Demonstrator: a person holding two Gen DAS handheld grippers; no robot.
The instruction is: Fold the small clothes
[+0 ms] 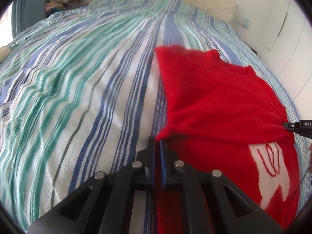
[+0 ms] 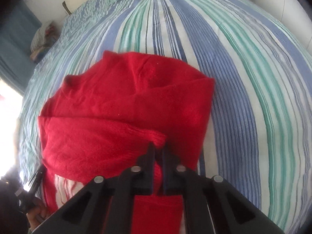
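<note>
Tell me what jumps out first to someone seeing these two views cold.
The bright red sweater grabs the eye, lying partly folded on the blue, green and white striped bedspread, with a white patch with red lines near its lower edge. Next come the two black claws: the left claw is shut on one corner of the red knit, and the right claw is shut on a bunched ribbed edge.

Red knit sweater (image 1: 210,89) with white patch bearing red lettering; bedspread (image 1: 78,89) striped blue, green, white; cream pillow (image 1: 214,2); black grippers (image 1: 157,142).
</note>
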